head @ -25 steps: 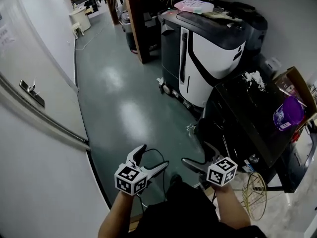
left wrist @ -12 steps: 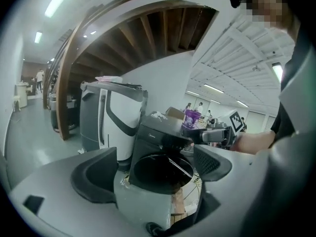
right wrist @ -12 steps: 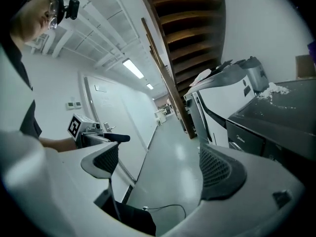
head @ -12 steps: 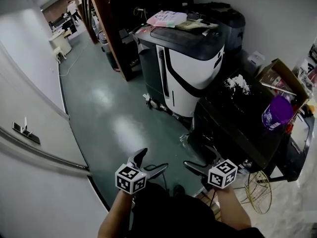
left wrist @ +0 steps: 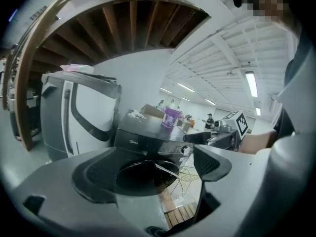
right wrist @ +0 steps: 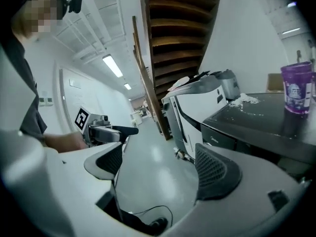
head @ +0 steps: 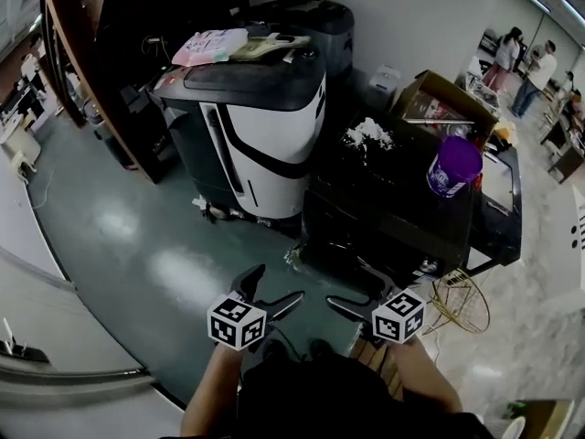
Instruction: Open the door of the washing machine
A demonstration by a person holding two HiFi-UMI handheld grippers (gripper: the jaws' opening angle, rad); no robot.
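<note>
White-and-black machine (head: 265, 126): furthest left, right next to the washer. Not part of the job, just don't bump it going in.
Left gripper (head: 274, 291): jaws spread apart, nothing between them. It's held low in front of the person and well short of the washer.
Right gripper (head: 352, 288): jaws apart too, with only floor showing between them, though they've just been closing a bit. It's just beside the left one and nearer the washer's front.
Washing machine (head: 393, 195): the black front-loader ahead and to the right, squeezed between the white-and-black machine and a wire rack (head: 460, 305).
Door (left wrist: 148, 176): round dark porthole on the front, under the control panel. It shows in the left gripper view. In the head view the front is too dark to make out.
Purple tub (head: 454, 165): sits on the washer's top, toward the right.
Step in hand: I'd call it the approach. The door looks closed and neither gripper is touching it.
How I'd do it: get down to door level and find the handle recess on the rim (can't tell which side from here). Slip one jaw behind it, pinch, then pull out along the hinge arc rather than straight back. Go easy so the tub up top doesn't wobble.
</note>
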